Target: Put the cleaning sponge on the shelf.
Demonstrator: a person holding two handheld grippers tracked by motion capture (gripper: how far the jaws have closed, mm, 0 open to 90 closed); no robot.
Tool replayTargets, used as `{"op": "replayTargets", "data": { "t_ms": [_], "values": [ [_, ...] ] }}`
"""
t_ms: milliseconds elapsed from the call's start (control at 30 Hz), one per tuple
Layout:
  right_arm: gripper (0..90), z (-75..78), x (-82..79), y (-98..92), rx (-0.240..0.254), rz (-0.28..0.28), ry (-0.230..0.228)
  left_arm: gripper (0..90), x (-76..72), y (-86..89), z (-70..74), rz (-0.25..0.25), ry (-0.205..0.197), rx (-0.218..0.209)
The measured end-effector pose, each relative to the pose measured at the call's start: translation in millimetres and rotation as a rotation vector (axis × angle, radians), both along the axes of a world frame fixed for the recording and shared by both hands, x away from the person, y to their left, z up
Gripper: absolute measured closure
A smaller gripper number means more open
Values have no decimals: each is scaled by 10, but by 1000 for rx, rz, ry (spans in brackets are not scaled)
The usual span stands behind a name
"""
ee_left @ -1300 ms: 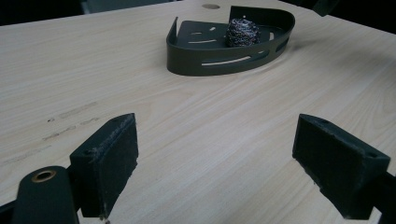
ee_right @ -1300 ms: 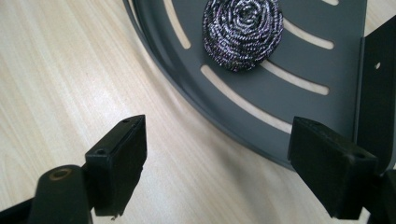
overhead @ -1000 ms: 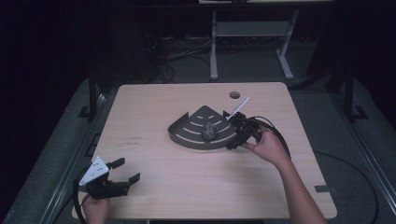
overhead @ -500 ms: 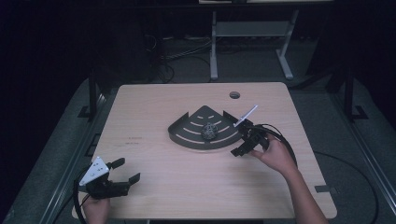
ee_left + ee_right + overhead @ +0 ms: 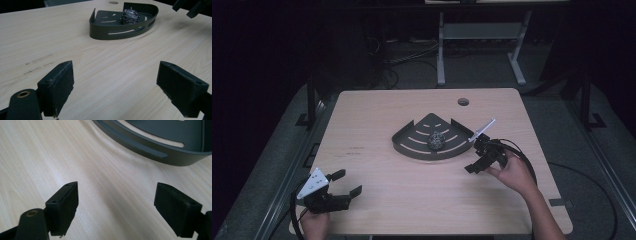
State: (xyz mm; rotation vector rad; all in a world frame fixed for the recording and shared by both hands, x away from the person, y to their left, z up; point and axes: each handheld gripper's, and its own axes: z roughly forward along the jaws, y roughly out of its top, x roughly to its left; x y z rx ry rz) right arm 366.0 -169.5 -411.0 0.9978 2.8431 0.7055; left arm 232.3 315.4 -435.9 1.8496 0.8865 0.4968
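1. A light wood-grain counter [image 5: 412, 200] carries a dark grey, fan-shaped metal corner tray [image 5: 414, 146] with slotted floor and low walls, set near the middle and slightly to the right.
2. A small ball of grey steel-wool scourer [image 5: 436, 140] rests inside the tray, on its slotted floor, near the centre. In the left gripper view the same scourer [image 5: 130, 16] sits toward the tray's far wall, with the tray [image 5: 110, 31] at the far end of the counter [image 5: 112, 75].
3. The left hand-held gripper [image 5: 346, 184] rests at the near left corner of the counter, held by the left hand [image 5: 314, 222]; a grey three-cornered plate sits on top. Its jaws stand wide apart with bare counter between them, gripping nothing.
4. The right hand-held gripper [image 5: 475, 156] is just right of the tray's right end, held by the right hand [image 5: 512, 172], pointing left and down toward the counter. A cable loops behind it.
5. In the right gripper view its jaws are spread wide with bare wood between them; the tray's curved slotted wall [image 5: 150, 147] lies just beyond, apart from the jaws.
6. A round hole [image 5: 463, 102] sits in the counter at the far side.
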Motion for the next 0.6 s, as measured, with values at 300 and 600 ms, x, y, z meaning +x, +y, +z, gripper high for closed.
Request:
{"op": "replayTargets", "data": {
  "t_ms": [300,600],
  "values": [
    [189,-71,-91,-67,-3,1,10,137,0,2,-3,1,2,1],
    [188,-65,-182,-127,2,-1,3,137,-1,4,-4,1,4,2]
  ]
}}
